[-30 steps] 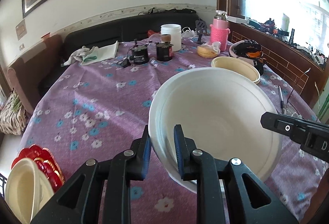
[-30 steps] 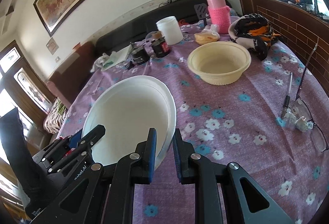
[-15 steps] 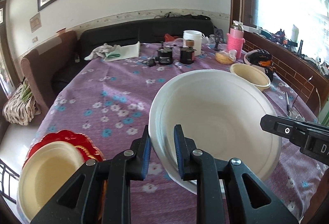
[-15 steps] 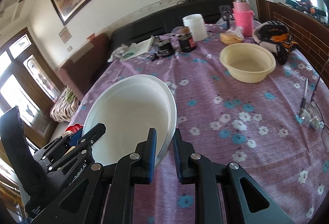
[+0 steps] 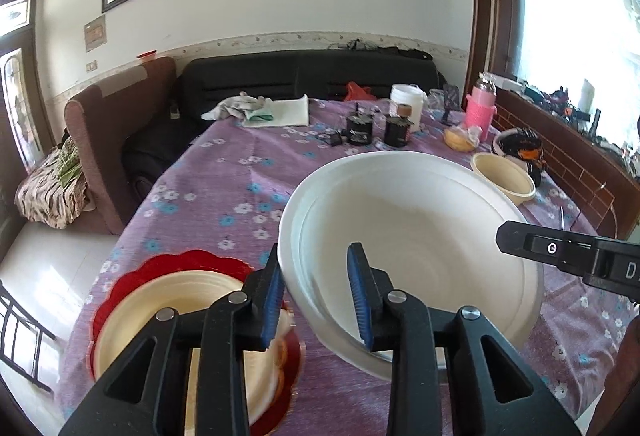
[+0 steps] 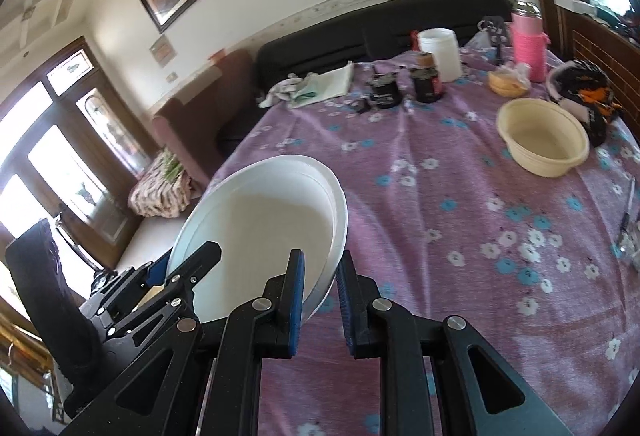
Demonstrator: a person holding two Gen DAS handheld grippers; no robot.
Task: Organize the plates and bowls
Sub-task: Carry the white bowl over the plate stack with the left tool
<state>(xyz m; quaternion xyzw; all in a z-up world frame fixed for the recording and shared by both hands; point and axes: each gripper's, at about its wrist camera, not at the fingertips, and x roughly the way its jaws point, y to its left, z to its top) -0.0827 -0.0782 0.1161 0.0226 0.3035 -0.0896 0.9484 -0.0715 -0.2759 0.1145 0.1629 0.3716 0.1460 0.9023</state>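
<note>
A large white bowl [image 5: 420, 244] hangs tilted above the purple flowered tablecloth [image 5: 240, 172], held by its rim from two sides. My left gripper [image 5: 316, 300] straddles the near rim with its jaws opening; the inner pad stands clear of the wall. My right gripper [image 6: 320, 300] is shut on the opposite rim of the white bowl [image 6: 260, 228]. Below the left gripper a cream bowl [image 5: 160, 316] sits on a red scalloped plate [image 5: 180, 264] near the table edge. A second cream bowl [image 6: 544, 144] stands at the far right.
Two dark jars [image 6: 400, 84], a white tub [image 6: 440, 52], a pink flask [image 6: 528, 44], a bun and a black-and-orange cloth crowd the far end. A pen and glasses [image 6: 628, 224] lie at the right edge. A sofa and an armchair [image 5: 116, 132] stand beyond.
Both grippers carried the white bowl toward the table's near left edge and a little higher. The red plate with its cream bowl came under the left gripper. The left jaws have widened.
</note>
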